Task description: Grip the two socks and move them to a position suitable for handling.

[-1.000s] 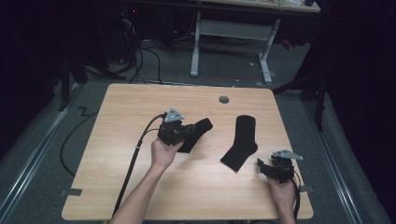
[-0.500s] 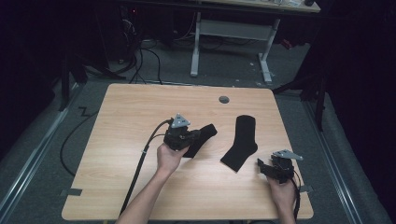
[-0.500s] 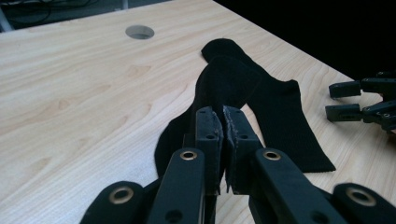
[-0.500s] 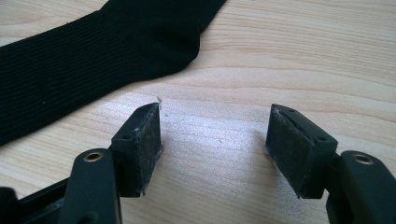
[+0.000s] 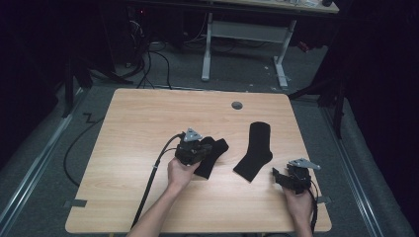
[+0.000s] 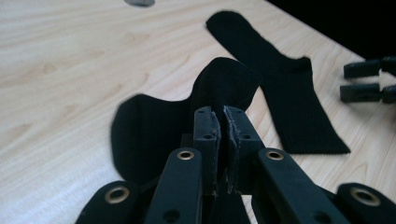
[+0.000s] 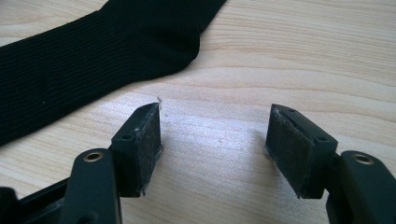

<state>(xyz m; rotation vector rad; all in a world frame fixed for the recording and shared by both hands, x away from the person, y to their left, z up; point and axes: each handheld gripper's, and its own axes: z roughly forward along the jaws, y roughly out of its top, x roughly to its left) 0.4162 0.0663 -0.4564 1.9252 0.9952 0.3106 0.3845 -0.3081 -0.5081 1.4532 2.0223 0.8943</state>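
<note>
Your left gripper (image 5: pixel 193 148) sits near the middle of the wooden surface (image 5: pixel 133 128), jaws pinched tight on a fold of the crumpled black sock (image 6: pixel 159 130), which bunches up around them. The second black sock (image 5: pixel 254 150) lies flat just to its right, apart from the first. Your right gripper (image 7: pixel 212 140) rests at the surface's near right corner, jaws spread wide over bare wood, just beside that flat sock's edge.
</note>
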